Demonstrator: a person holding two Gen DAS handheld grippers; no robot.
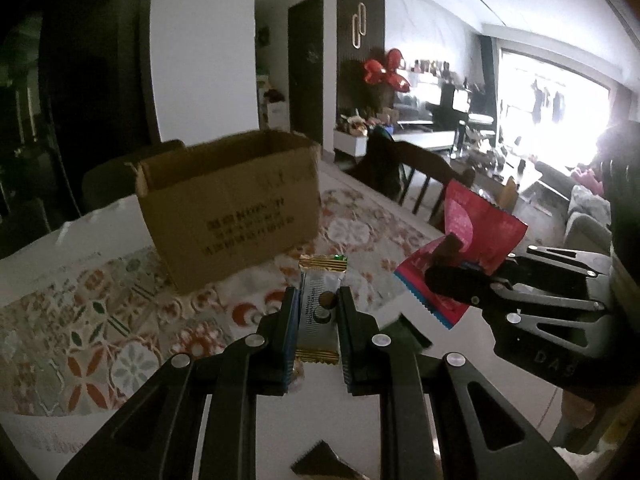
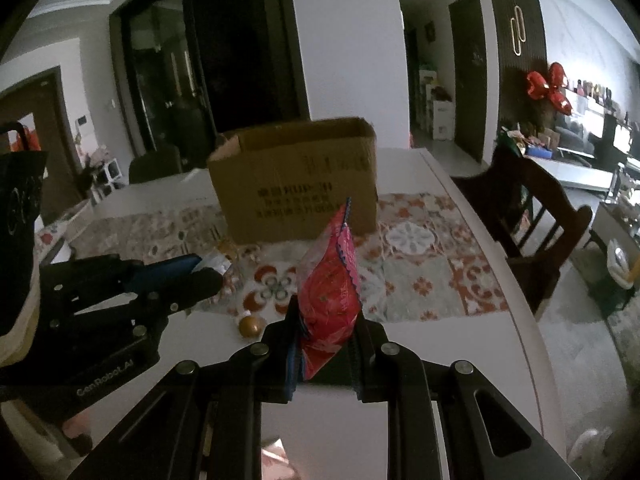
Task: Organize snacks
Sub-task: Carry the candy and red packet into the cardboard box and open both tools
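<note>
Snacks, two held: silver bar (image 1: 318, 312) with gold crimped ends clamped in left gripper (image 1: 318, 320); red packet (image 2: 330, 292) clamped in right gripper (image 2: 326, 334). Both raised above patterned cloth (image 2: 420, 272) on white table (image 2: 500, 360), short of open cardboard box (image 2: 296, 176) ahead

Handling, as judged: both light; thin film wrappers slick and easily crushed. Bar fairly stiff, gripped across narrow width near mid-length; suitable hold. Packet soft and puffy, pinched at lower end, upper part free to flop; firm but gentle squeeze advised

Orientation: bar long axis in line with fingers, far end toward box. Packet long axis upright, serrated top edge up, seen nearly edge-on from right wrist

Remaining on table: small round gold sweet (image 2: 251, 325), loose near cloth edge
</note>
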